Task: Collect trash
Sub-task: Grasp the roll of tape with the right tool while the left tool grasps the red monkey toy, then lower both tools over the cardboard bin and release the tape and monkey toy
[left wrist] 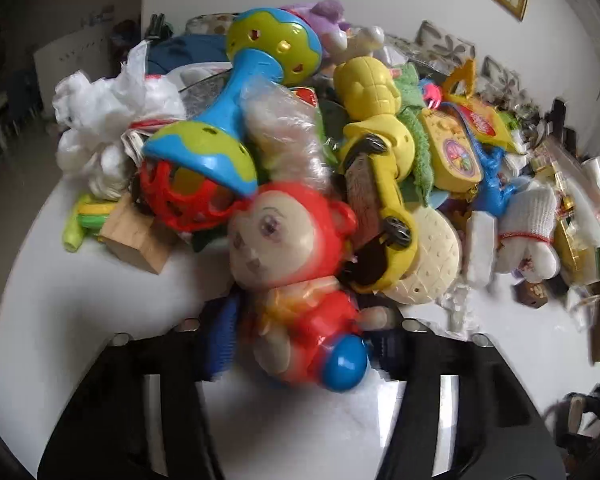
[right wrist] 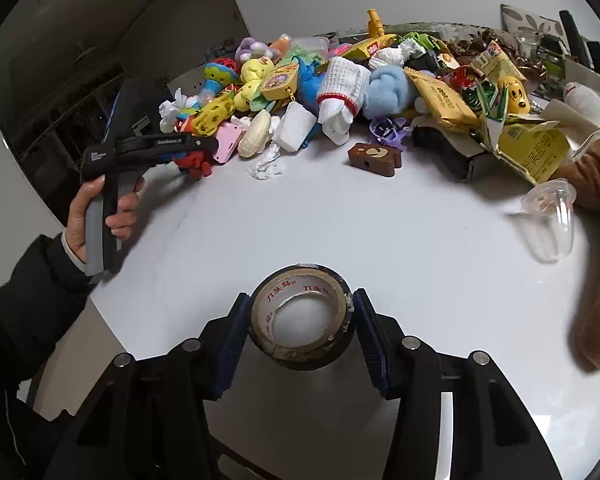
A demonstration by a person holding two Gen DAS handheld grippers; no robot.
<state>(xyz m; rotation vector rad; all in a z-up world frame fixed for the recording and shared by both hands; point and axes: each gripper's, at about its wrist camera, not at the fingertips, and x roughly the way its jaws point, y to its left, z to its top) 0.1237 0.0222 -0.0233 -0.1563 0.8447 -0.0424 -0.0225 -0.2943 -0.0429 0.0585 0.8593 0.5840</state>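
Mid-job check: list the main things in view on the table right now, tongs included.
tape roll: one, brown, in right tongs
red doll: one, red and cream, in left tongs
rattle: one, blue-green, atop pile
toy car: one, yellow, beside red doll
wooden block: one, tan, pile's left edge
sock: one, white, red stripe, mid-pile
clear cup: one, transparent, lying at right
brown block: one, brown, before pile
plush: one, brown, right edge
table: one, white, under everything
hand: one, gripping left tongs' handle
left tongs: black, shut on red doll
right tongs: black, shut on tape roll
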